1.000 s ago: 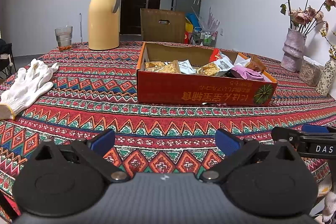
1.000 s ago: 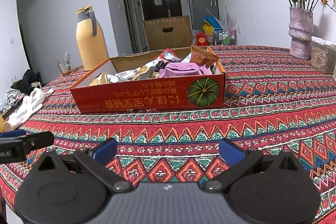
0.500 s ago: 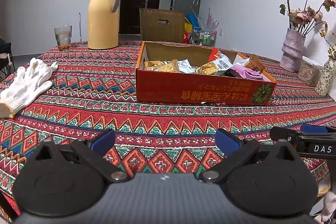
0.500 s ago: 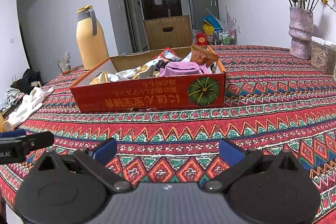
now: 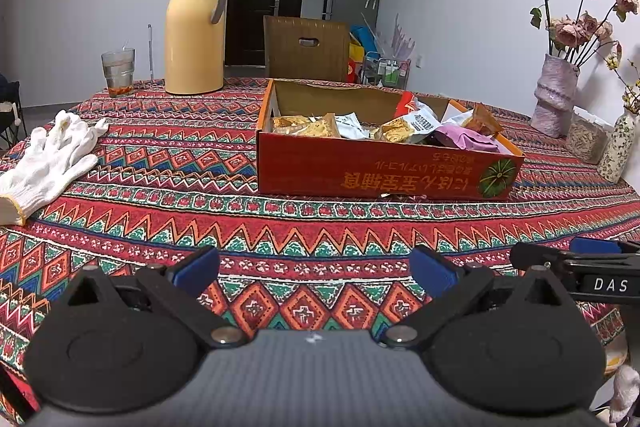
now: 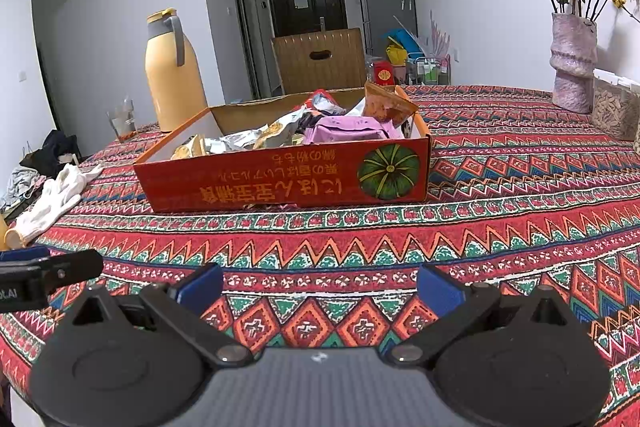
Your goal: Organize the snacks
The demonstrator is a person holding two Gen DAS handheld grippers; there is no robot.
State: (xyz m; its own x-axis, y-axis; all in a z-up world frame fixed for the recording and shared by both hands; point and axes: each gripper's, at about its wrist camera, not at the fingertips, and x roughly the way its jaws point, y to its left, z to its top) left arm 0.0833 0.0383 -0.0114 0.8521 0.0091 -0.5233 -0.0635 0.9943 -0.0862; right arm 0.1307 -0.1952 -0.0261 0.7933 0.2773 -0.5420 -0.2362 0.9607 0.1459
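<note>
A shallow red cardboard box (image 5: 384, 175) (image 6: 288, 183) sits mid-table on the patterned cloth. Inside it lie several snack packets: golden ones (image 5: 316, 127), a white one (image 5: 352, 127) and a purple pack (image 5: 468, 141) (image 6: 348, 131) toward its right end. My left gripper (image 5: 314, 273) hovers low over the near table edge, open, nothing between its blue pads. My right gripper (image 6: 320, 287) is beside it, also open and empty, well short of the box. In each wrist view the other gripper's finger pokes in from the side.
A yellow thermos (image 5: 196, 31) and a glass (image 5: 118, 73) stand at the back left. White gloves (image 5: 48, 163) lie at the left edge. A vase of dried roses (image 5: 554, 99), a seed jar (image 5: 586, 139) and a small floral vase (image 5: 618, 151) line the right side.
Both grippers have barely shifted, holding low at the near edge of the table. Nothing on the table has moved.
</note>
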